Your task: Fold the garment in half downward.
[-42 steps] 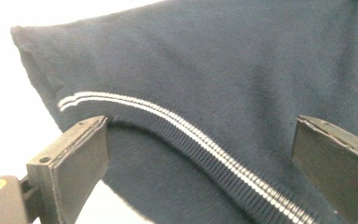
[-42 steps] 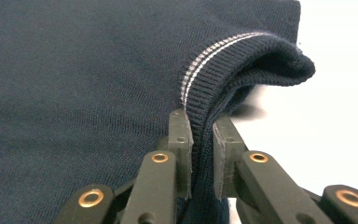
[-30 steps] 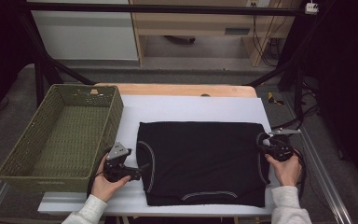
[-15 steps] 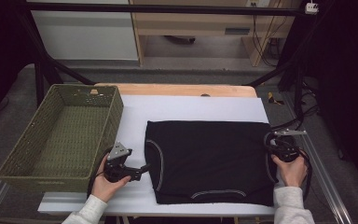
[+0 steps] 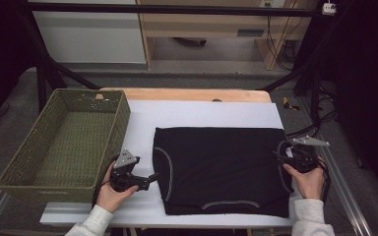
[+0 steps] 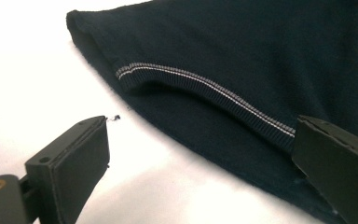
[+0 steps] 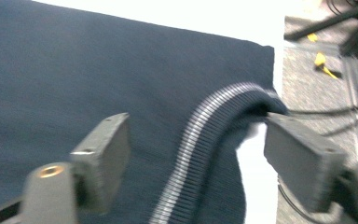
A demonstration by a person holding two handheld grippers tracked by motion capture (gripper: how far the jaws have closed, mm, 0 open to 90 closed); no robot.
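A black folded garment [image 5: 221, 169] with grey-striped trim lies flat on the white table cover [image 5: 202, 113]. My left gripper [image 5: 152, 178] rests on the cover just left of the garment's left edge, open; in the left gripper view [image 6: 200, 154] its jaws straddle the striped hem of the garment [image 6: 261, 56] without touching it. My right gripper [image 5: 281, 156] sits at the garment's right edge. Its jaws have just been opening and now stand apart [image 7: 200, 154] over the garment [image 7: 74, 70], gripping nothing. A ribbed black cable [image 7: 205, 135] runs between them.
A green woven basket [image 5: 24, 162], empty, stands at the table's left. Bare white cover lies behind the garment, with the wooden table edge [image 5: 177, 93] beyond. Cables and a black frame [image 5: 320, 73] stand off the table's right side.
The garment has slid a little to the right with the right gripper, leaving a gap beside the left gripper. The right jaws have parted and let it go.
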